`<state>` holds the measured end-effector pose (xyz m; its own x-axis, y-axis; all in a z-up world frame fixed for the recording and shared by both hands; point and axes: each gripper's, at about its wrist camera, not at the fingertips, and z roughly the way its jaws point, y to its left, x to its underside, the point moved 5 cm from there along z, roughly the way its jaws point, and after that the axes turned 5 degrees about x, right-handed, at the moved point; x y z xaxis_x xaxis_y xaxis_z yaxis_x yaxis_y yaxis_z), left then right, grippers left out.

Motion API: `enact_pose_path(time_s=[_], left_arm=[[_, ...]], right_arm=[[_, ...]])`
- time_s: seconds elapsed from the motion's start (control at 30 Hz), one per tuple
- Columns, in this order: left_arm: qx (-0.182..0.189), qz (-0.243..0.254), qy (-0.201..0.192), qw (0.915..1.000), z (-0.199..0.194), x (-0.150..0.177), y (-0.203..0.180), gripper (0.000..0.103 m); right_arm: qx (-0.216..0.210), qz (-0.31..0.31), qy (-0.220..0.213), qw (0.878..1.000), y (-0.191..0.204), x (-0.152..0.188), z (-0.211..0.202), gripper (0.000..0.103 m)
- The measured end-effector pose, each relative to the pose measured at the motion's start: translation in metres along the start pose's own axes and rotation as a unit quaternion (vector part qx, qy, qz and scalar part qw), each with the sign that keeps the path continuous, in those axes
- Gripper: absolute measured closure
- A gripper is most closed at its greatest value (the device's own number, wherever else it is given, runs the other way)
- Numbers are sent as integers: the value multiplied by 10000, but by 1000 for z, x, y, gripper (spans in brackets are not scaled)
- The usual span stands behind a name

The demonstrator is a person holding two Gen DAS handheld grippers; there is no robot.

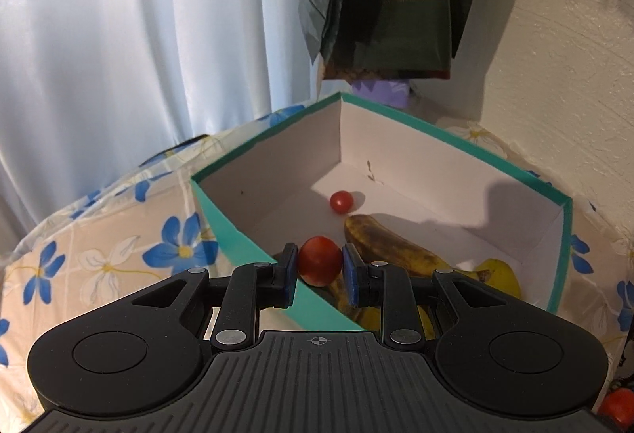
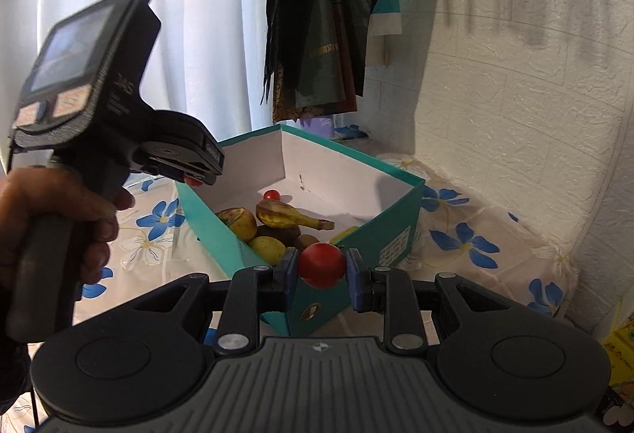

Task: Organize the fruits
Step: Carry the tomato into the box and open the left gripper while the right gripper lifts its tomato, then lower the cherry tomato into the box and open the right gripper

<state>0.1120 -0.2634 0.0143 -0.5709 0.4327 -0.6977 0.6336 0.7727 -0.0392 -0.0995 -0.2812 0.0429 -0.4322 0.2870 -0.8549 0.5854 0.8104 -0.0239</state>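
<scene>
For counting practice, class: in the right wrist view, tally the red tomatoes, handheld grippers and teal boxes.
Red tomatoes: 3
Grippers: 2 (left gripper, right gripper)
Teal boxes: 1
Total: 6

White curtain (image 1: 138,36), textured white wall (image 2: 515,76), dark bags hanging (image 2: 321,28), blue-flowered tablecloth (image 1: 119,246)

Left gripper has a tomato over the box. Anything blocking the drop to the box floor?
Partly. The left gripper holds its tomato just past the near wall of the teal box, with bananas below and to the right. Bare floor lies farther in, by the small tomato.
</scene>
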Motion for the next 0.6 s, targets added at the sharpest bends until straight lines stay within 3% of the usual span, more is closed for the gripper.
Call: enact_pose_path(time_s=[0.2,0.27,0.5,0.6], left_arm=[[180,-134,155,9996,31,4,-4,76],[93,-77,-20,9999,33,1,-6,76],[138,-231,140,9995,48,-2,-4,76],[69,-136,133,9998,51,-1,-7,68]], right_arm=[[202,9,75,9998,-14,4,-2,78],[277,24,71,9996,-19,4,-5,78],[366,54,80,9993,-30,5,-7,78],[345,50,76,9994,-31,4,-7,78]])
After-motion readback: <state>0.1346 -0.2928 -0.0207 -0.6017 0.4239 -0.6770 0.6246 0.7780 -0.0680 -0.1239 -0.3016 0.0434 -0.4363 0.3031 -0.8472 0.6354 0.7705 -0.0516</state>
